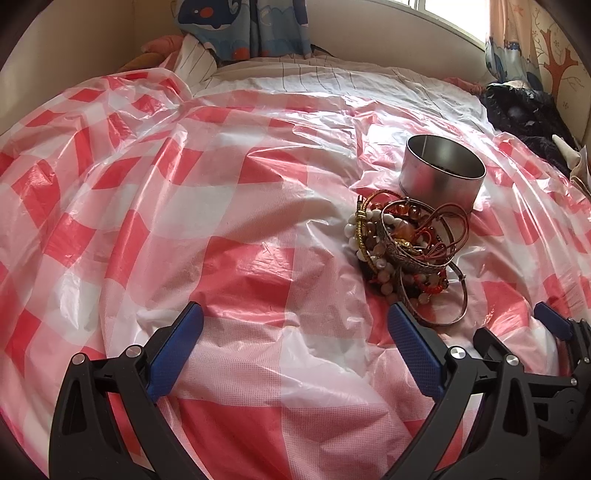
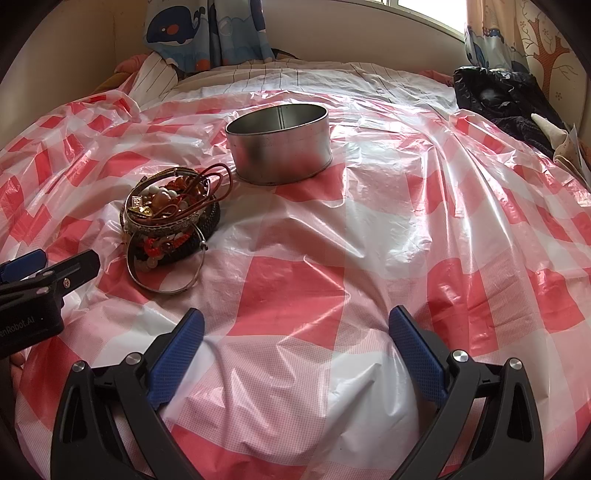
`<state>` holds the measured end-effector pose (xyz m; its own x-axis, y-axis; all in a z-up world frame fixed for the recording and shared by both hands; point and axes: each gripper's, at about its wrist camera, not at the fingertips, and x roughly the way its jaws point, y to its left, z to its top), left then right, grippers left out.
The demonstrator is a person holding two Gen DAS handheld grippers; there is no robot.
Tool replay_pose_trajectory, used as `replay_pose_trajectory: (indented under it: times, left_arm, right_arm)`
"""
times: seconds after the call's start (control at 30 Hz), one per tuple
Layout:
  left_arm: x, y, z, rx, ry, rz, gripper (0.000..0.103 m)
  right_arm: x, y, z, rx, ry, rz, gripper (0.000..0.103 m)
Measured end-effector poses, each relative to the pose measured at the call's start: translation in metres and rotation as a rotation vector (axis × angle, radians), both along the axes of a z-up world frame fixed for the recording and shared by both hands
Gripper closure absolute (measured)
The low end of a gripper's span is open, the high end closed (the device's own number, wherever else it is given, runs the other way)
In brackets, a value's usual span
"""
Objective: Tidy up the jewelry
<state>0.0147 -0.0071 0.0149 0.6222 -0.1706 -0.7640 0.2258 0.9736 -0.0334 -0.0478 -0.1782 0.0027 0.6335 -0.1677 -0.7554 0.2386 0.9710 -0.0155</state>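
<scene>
Bedroom corner, daylight from a window at the far right, blue whale-print curtain (image 2: pixel 192 29) hanging at the back. Bed covered by a crinkled red-and-white checked plastic sheet (image 2: pixel 332 258), striped white bedding (image 2: pixel 295 75) showing beyond its far edge. Crumpled black plastic bag (image 2: pixel 495 92) at the far right of the bed.

Round silver metal tin (image 2: pixel 280 142) standing upright and lidless on the sheet, mouth up, little visible inside apart from something dark low against the wall in the left wrist view (image 1: pixel 441 168). Tangled heap of jewellery (image 2: pixel 170 218) just in front of the tin: cream and amber beads, red cord, engraved silver bangles, a dark braided band. Same heap in the left wrist view (image 1: pixel 404 245), close beside the tin's base, whether touching it not clear. Thin silver wire bangle (image 2: pixel 166 269) lying flat on the sheet at the near edge of the heap, partly under it.

Left gripper (image 1: pixel 295 317) low over the sheet, blue-padded fingers (image 1: pixel 177 350) spread wide, nothing between them, heap just ahead of its right finger. Right gripper (image 2: pixel 295 321) likewise spread wide and holding nothing, over bare sheet, heap ahead to its left, tin straight ahead and further off. Both grippers side by side, each one's edge visible in the other's camera
</scene>
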Motion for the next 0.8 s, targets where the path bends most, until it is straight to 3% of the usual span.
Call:
replay_pose_trajectory:
  times: [0.3,0.4,0.57,0.73,0.8]
  left_arm:
    - [0.001,0.000,-0.002,0.013,0.023,0.000,0.007]
    - [0.003,0.000,0.002,-0.015,0.031,-0.013,0.007]
    - [0.007,-0.018,0.022,-0.049,0.008,-0.121,0.007]
    - [0.020,-0.033,0.036,-0.132,0.007,-0.187,0.008]
    - [0.025,-0.038,0.037,-0.147,0.010,-0.191,0.018]
  right_arm:
    - [0.000,0.000,0.000,0.002,-0.001,0.000,0.007]
    - [0.000,0.000,0.000,0.004,-0.002,0.001,0.007]
    - [0.000,-0.001,0.001,0.015,-0.012,0.003,0.007]
    - [0.002,-0.003,0.001,0.030,-0.011,0.007,0.007]
    - [0.002,-0.003,0.001,0.030,-0.011,0.008,0.007]
